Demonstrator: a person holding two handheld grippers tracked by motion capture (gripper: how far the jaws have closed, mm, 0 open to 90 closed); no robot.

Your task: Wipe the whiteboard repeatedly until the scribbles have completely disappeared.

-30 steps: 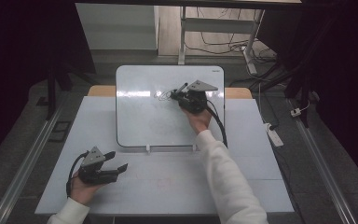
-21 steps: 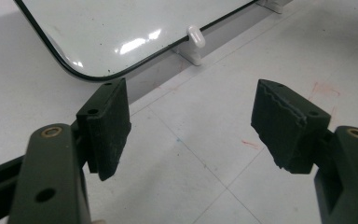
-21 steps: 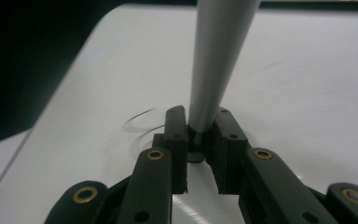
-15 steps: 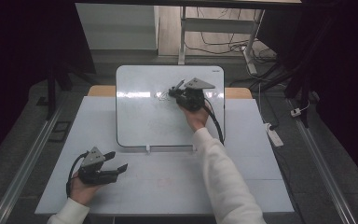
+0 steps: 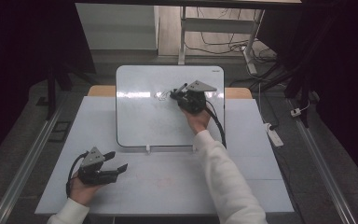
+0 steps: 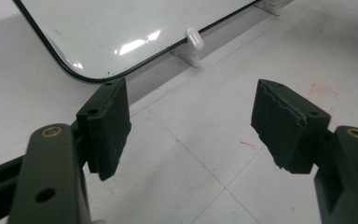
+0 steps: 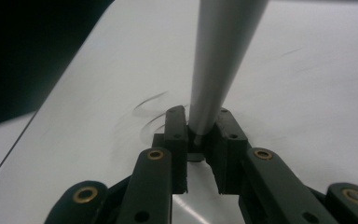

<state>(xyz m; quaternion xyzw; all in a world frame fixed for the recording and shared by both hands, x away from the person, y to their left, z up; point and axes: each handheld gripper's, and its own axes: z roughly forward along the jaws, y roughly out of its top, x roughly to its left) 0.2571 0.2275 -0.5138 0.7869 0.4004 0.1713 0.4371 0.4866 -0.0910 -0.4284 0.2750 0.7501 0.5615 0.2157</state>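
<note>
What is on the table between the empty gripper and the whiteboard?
Nothing: in the left gripper view, bare table lies between the left gripper and the whiteboard.

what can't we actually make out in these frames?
- Marker tip: in the right gripper view it sits behind the right gripper; its upper end is cut off by the top edge.
- Marks on the whiteboard: too small in the high view, blurred in the right gripper view.
- Whiteboard beyond its near corner: cut off in the left gripper view, above the open left gripper.
</note>
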